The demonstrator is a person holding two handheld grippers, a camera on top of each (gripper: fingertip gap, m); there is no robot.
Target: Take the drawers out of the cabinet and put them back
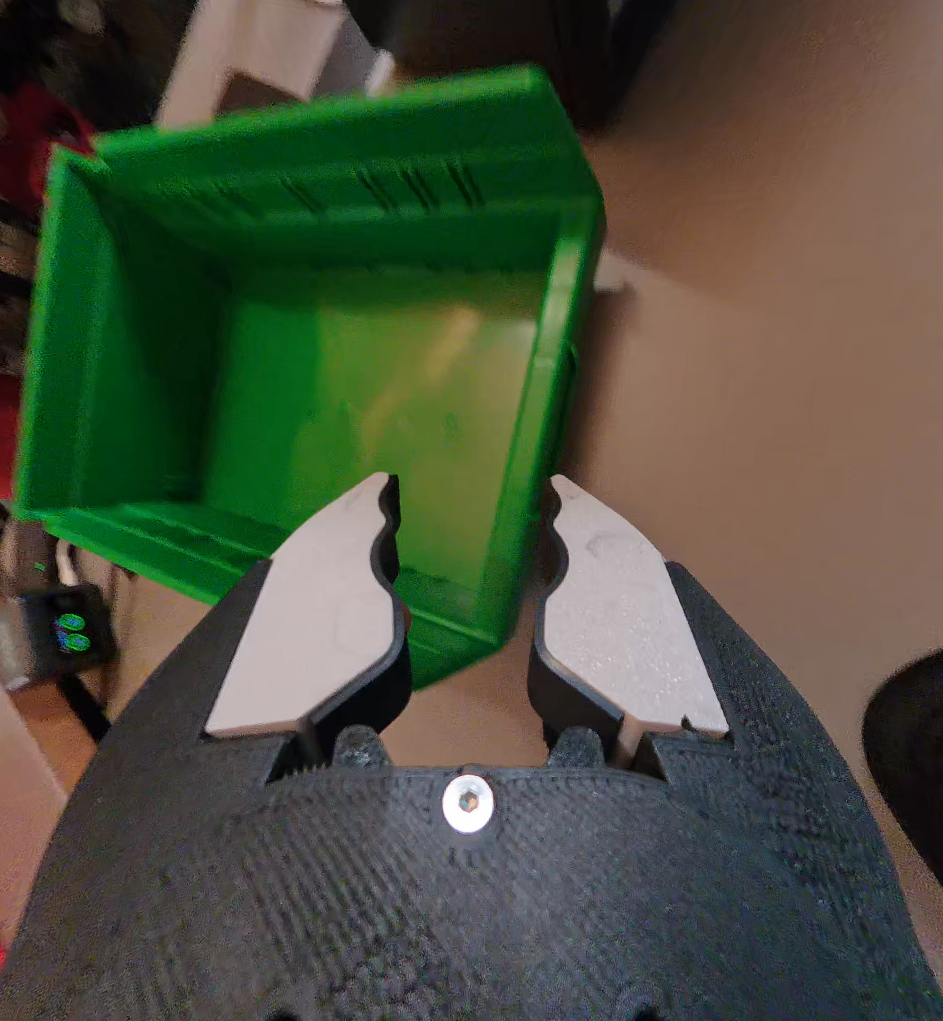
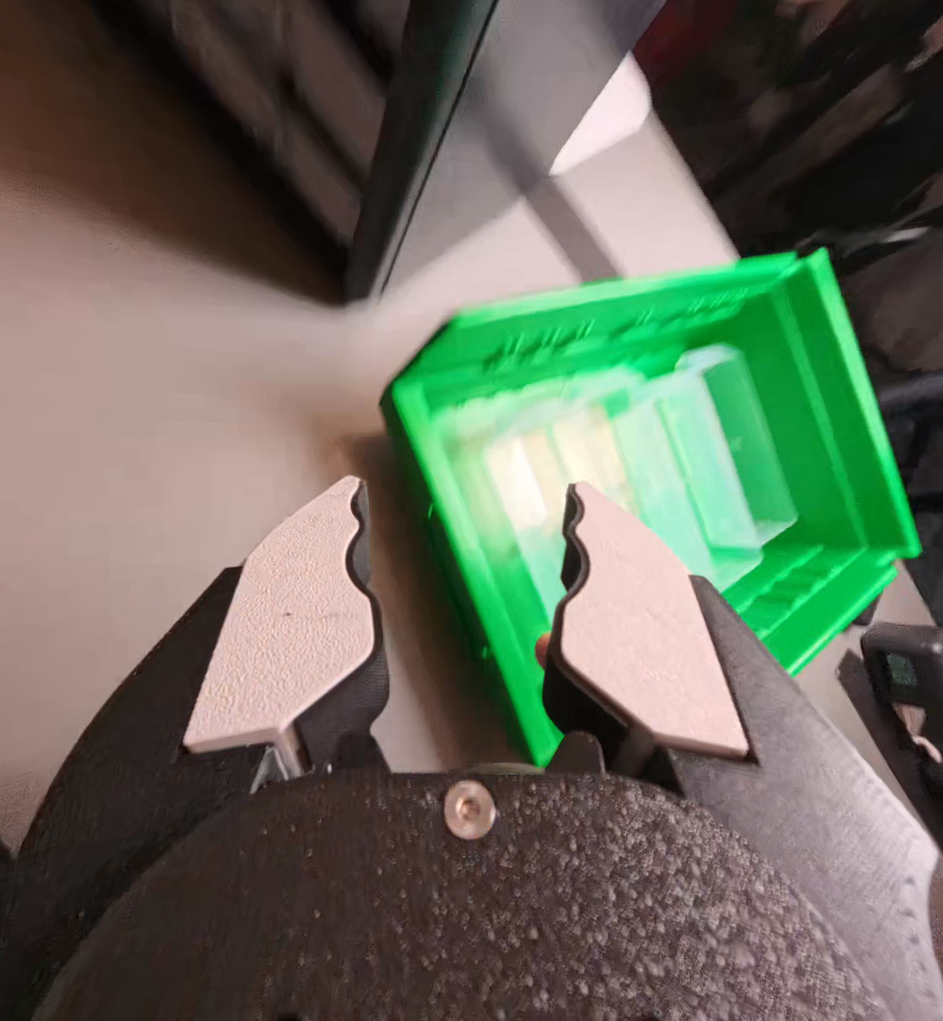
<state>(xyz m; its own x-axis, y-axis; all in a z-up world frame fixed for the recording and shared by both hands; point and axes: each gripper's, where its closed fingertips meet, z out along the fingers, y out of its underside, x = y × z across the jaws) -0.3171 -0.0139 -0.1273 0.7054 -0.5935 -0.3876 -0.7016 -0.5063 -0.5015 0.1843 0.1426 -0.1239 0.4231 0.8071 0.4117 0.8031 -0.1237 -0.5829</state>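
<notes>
Left claw point(image 1: 469, 486) gapes over an empty green drawer point(image 1: 314, 353) on the tan worktop point(image 1: 762, 331); right claw point(image 2: 466, 489) spread wide, straddling another drawer's point(image 2: 823, 353) side wall, clear boxes point(image 2: 723, 442) inside.

- Dim, warm indoor light in the left wrist view; tan table point(image 1: 762, 387) evenly lit, no hard shadows.
- Soft pale glare on the floor of the green drawer point(image 1: 303, 353), its inner walls darker.
- Motion blur across that drawer's rims and the clutter at the left edge; left gripper point(image 1: 472, 486) sharp, its printed texture crisp.
- Cooler, brighter light in the right wrist view; table point(image 2: 99, 414) washed grey-pink.
- Heavy streaking blur over the second green drawer point(image 2: 856, 442) and the dark background; strong white glare on the clear pieces point(image 2: 651, 469) inside.
- Right gripper point(image 2: 466, 489) in focus.
- Wide-angle bending toward the corners of both views.
</notes>
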